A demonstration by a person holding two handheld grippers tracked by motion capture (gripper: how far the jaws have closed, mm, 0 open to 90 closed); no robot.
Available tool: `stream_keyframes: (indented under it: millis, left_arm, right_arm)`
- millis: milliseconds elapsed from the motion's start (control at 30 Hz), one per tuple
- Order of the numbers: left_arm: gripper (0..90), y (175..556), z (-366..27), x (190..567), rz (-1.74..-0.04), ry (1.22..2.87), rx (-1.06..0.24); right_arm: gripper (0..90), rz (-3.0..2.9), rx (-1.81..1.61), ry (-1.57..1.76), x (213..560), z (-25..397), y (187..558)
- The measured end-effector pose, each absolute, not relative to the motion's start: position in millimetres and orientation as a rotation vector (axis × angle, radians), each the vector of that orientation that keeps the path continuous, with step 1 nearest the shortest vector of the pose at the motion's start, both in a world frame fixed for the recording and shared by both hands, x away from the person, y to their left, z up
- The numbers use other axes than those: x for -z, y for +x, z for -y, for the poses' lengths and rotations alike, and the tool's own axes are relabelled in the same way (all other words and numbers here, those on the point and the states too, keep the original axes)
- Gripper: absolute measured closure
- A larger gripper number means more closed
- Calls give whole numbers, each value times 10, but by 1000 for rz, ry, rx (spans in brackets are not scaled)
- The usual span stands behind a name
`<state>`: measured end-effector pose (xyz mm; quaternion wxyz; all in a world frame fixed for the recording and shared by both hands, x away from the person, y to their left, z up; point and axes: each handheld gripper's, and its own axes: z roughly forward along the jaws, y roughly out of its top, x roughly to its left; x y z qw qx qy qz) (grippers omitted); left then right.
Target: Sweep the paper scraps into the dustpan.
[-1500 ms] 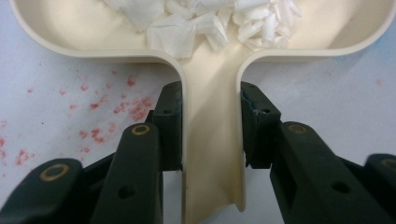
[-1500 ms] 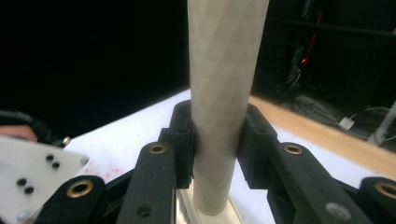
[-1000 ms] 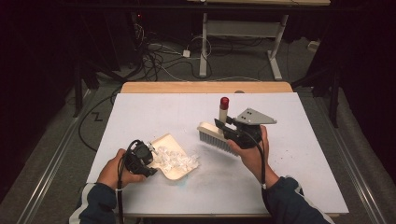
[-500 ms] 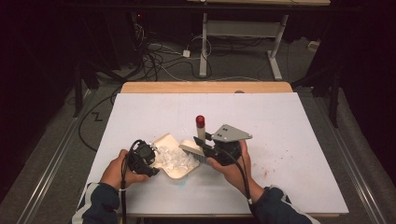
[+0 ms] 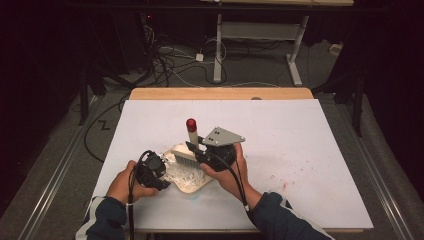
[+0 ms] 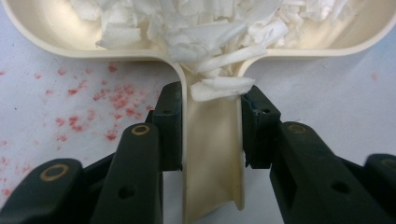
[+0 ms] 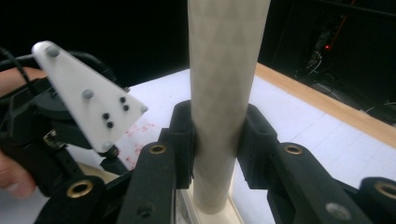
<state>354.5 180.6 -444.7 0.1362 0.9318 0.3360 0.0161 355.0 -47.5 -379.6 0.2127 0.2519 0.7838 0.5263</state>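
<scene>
The white tabletop (image 5: 300, 150) carries a cream dustpan (image 5: 192, 184) near its front-left part, lying flat with a heap of white paper shreds (image 5: 184, 172) inside it; faint red specks mark the surface beside the pan in the left gripper view. The left claw (image 6: 212, 121) is clamped on the dustpan's handle (image 6: 212, 158), one jaw pressed to each side wall, and a few shreds have spilled back into the handle's channel. The right claw (image 7: 217, 135) is closed around the pale shaft of a hand brush (image 5: 189, 145) — its red-capped end stands up and its bristle head sits at the far lip of the pan. The step looks like sweeping the last shreds in, and it would go best with the pan held flush so nothing slips under the lip. Short, light strokes toward the pan's back wall should suit, since the paper is light and liable to scatter. Tilting the brush so the bristles lead, rather than the shaft, would help — and pushing the heap further toward the handle risks more spilling down that channel.
</scene>
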Motion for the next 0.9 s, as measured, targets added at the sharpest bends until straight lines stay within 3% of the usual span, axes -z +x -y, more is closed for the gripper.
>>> stream_keyframes:
  millis: [367, 900]
  left_arm:
    - [630, 3506, -1884, 4361, -994, 2714, -11]
    - [631, 3448, -1884, 4342, -985, 2769, -12]
  right_arm:
    - [712, -2085, -1481, 760, 3622, 837, 3669]
    - [712, -2015, -1288, 867, 3837, 1552, 3625]
